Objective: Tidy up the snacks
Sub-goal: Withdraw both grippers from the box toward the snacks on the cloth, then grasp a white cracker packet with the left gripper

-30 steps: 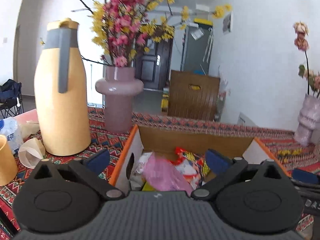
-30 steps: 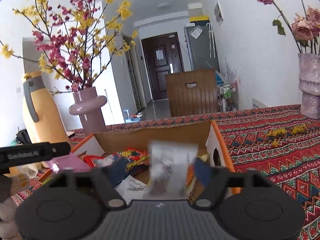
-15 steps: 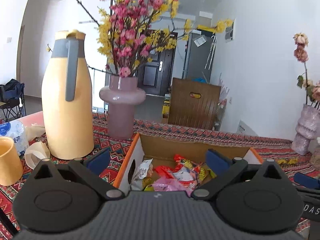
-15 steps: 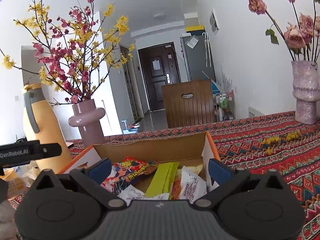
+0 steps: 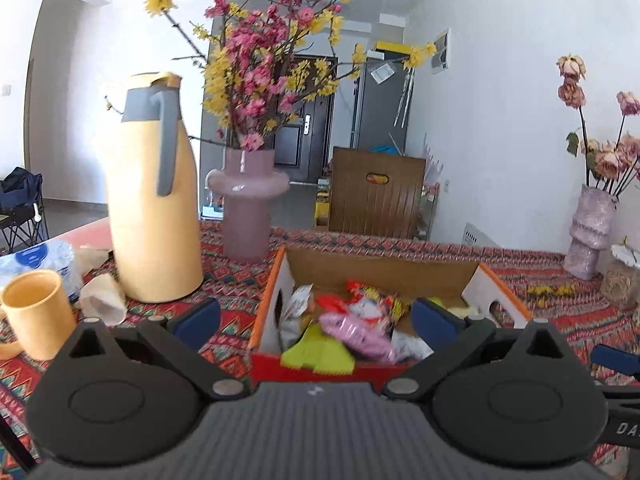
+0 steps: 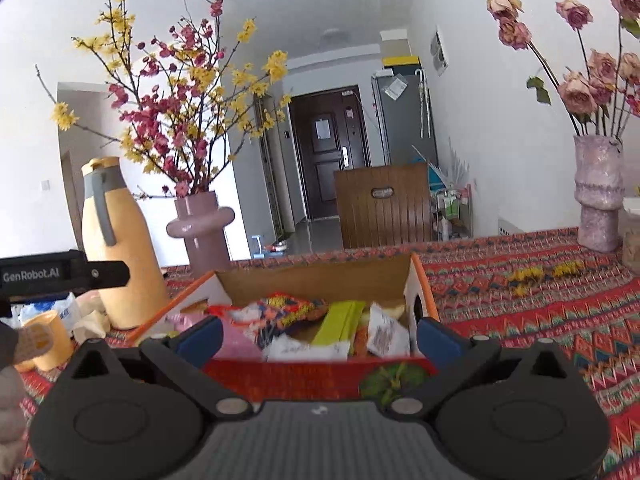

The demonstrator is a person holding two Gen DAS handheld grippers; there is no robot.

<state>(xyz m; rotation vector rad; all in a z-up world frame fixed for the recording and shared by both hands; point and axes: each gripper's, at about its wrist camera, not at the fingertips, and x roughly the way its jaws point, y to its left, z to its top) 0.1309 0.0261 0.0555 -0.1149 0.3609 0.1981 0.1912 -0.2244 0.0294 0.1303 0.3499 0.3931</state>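
Observation:
An open cardboard box (image 5: 380, 272) with orange edges sits on the patterned tablecloth, straight ahead of both grippers. Inside lie several snack packets: a pink packet (image 5: 356, 332), a lime-green packet (image 5: 318, 354) and a red-and-white packet (image 5: 368, 300). The right wrist view shows the same box (image 6: 320, 280) with a colourful packet (image 6: 288, 308), a green packet (image 6: 340, 320) and a white packet (image 6: 386, 330). My left gripper (image 5: 316, 318) is open and empty, just short of the box's front wall. My right gripper (image 6: 319, 338) is also wide open and holds nothing.
A tall yellow jug (image 5: 154, 208) and a mauve vase (image 5: 246, 208) of blossom branches stand left of the box. A yellow mug (image 5: 36, 312) and paper cups (image 5: 102, 300) sit nearer left. A rose vase (image 6: 598, 200) stands far right. A wooden chair back (image 5: 378, 194) rises behind the table.
A pink packet and a white packet that were blurred between the jaws a second ago now lie in the box. Both grippers have drawn back, so the box's red front wall shows.

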